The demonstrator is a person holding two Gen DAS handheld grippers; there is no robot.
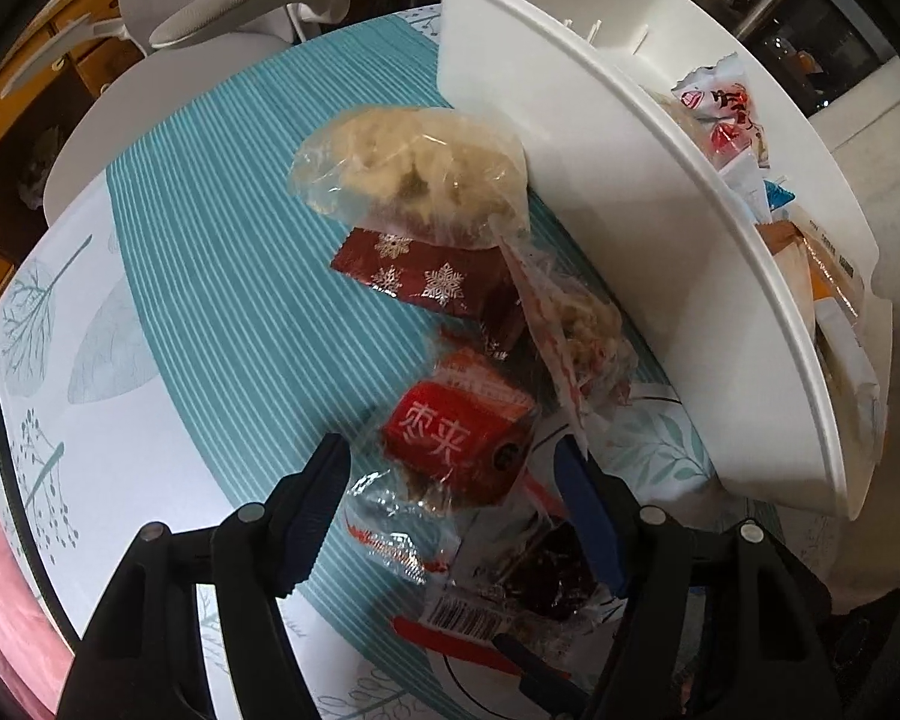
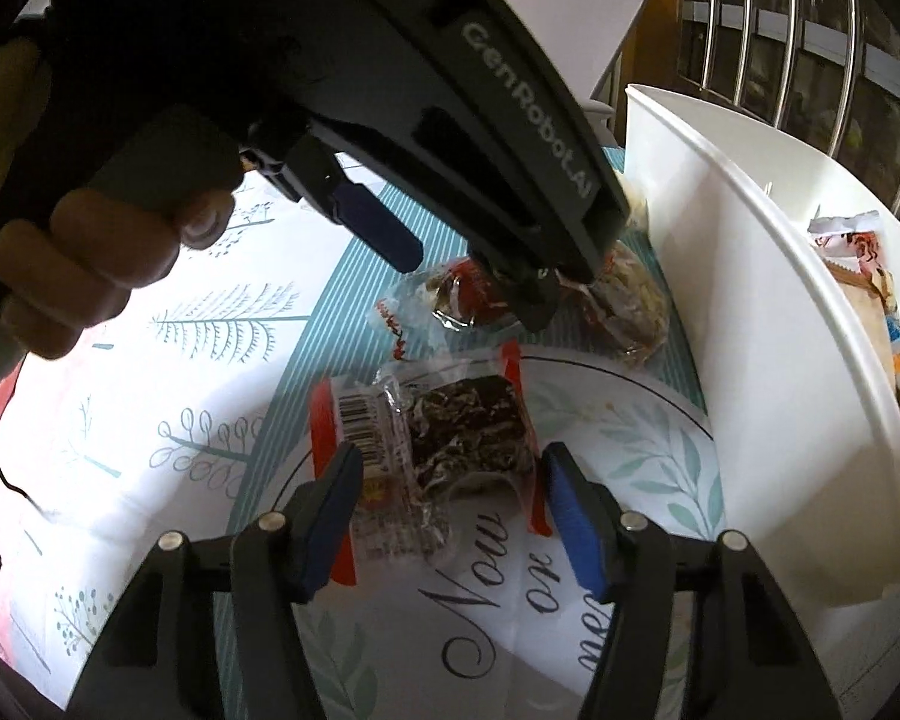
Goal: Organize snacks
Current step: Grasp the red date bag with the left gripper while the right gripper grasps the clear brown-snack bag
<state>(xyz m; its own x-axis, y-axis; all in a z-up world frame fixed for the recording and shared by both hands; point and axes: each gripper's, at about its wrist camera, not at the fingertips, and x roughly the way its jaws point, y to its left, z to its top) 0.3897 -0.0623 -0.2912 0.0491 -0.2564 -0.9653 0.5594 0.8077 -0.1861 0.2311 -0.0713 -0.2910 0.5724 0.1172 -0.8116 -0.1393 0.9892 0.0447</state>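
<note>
- The red snack pack (image 1: pixel 459 450) lies on the counter (image 1: pixel 222 276), between the left gripper's (image 1: pixel 450 468) parted fingers.
- A dark snack pack (image 2: pixel 450 444) lies between the right gripper's (image 2: pixel 450 480) parted fingers.
- The white bin (image 1: pixel 618 228) stands just beside them.

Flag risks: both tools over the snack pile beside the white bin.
1. The left tool brackets the red-label snack, but other crinkly wrappers overlap it, so closing may drag a neighbour along.
2. The right tool straddles the dark snack pack close under the left tool; they could collide.
</note>
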